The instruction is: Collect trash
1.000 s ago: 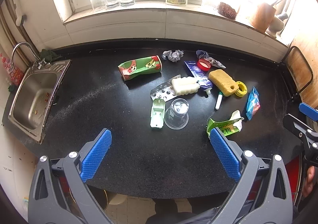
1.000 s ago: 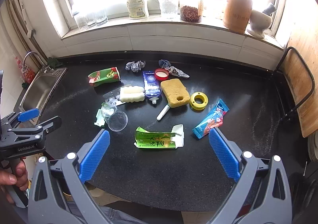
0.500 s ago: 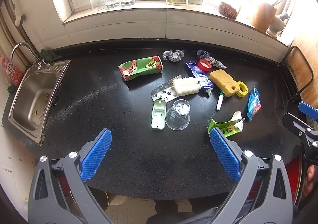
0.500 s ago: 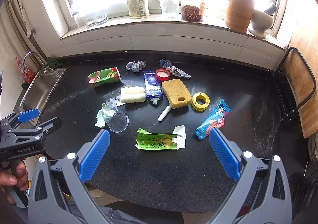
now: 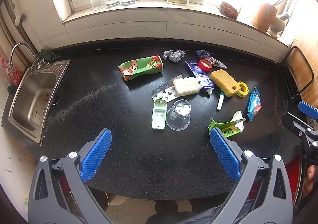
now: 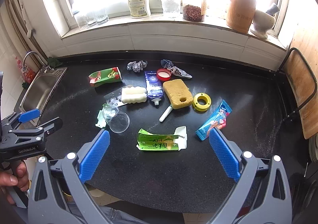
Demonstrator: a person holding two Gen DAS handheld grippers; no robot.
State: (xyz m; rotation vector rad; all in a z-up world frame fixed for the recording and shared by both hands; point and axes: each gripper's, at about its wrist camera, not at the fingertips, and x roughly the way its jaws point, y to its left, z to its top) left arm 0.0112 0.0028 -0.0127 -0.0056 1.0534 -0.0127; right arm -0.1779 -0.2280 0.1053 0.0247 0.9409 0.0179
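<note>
Trash lies scattered on the black counter: a crushed green cup, a clear plastic cup, a torn green carton, a blue snack wrapper, a pill blister, crumpled paper and a blue tube. My left gripper is open and empty above the counter's near edge, in front of the clear cup. My right gripper is open and empty, just in front of the green carton.
A steel sink is set in the counter's left end. A yellow sponge, a yellow tape roll, a red lid and a white pen lie among the trash. Bottles, jars and glasses line the windowsill. A rack stands at the right.
Both grippers have drifted slightly toward the counter; the objects sit a touch lower in both views. Nothing was taken hold of or moved.
</note>
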